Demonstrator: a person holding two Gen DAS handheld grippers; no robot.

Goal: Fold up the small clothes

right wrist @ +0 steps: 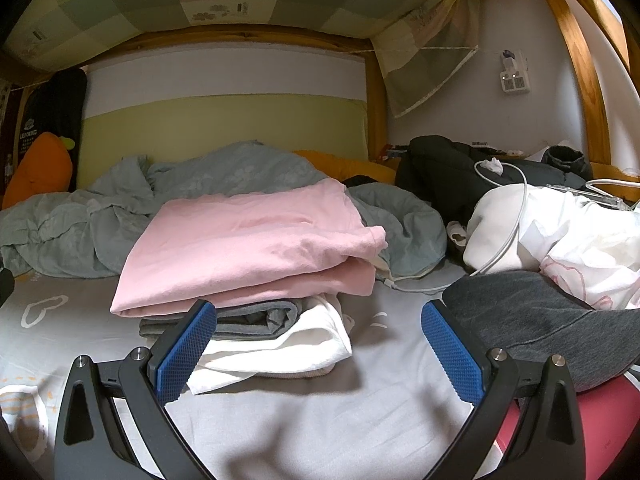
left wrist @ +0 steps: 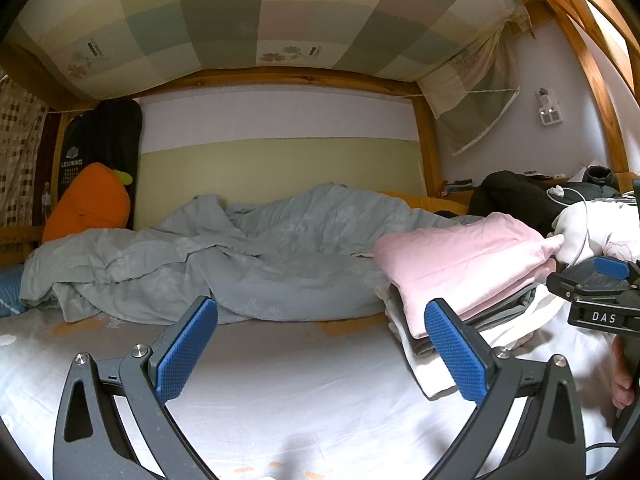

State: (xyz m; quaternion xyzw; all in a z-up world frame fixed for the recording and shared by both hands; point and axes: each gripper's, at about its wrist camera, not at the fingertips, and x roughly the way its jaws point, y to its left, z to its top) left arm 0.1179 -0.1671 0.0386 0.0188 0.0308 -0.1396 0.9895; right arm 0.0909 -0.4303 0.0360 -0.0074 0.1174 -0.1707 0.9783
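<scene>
A stack of folded clothes lies on the bed sheet [right wrist: 300, 412]: a pink garment [right wrist: 248, 240] on top, a grey one [right wrist: 256, 320] under it, a white one [right wrist: 288, 348] at the bottom. In the left wrist view the same pink garment [left wrist: 464, 260] sits to the right. My right gripper [right wrist: 320, 352] is open just in front of the stack, its left finger overlapping the grey layer. Nothing is between its fingers. My left gripper [left wrist: 320, 352] is open over bare sheet [left wrist: 300, 400], left of the stack. The right gripper [left wrist: 600, 292] shows at the far right there.
A crumpled grey-green duvet [left wrist: 240, 256] lies along the back. An orange carrot cushion [left wrist: 88, 204] leans at far left. Dark clothes [right wrist: 448, 168], a white garment with a cable [right wrist: 560, 232] and a dark grey garment [right wrist: 540, 312] lie to the right. Wooden bunk posts [right wrist: 580, 60] frame the bed.
</scene>
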